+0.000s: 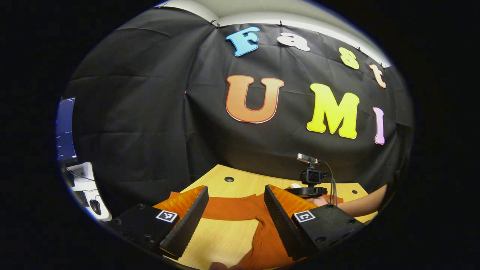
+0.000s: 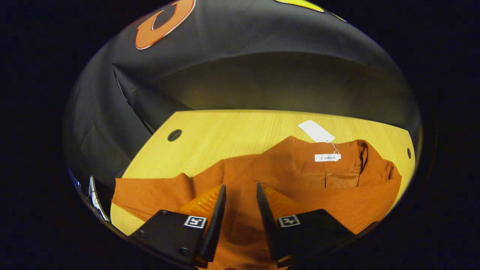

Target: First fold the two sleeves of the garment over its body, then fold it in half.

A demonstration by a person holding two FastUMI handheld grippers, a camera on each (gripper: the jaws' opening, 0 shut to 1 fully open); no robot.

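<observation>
Jaws of both grippers stand released, holding nothing: left gripper [image 1: 234, 210] hangs over a sleeve of the rust-orange ribbed-knit garment [image 2: 300, 180], right gripper [image 2: 240, 210] over its body. Garment lies flat on the pale wooden table [image 2: 225, 131], collar toward 2 o'clock in the right gripper view, one sleeve running out toward 9; long axis roughly 8-to-2. By my reading, left gripper is nearer that sleeve.

Garment [image 2: 285, 176]: burnt orange, finely ribbed. Hang tag [image 2: 315, 131]: white. Table [image 2: 225, 135]: pale yellow wood grain.
</observation>
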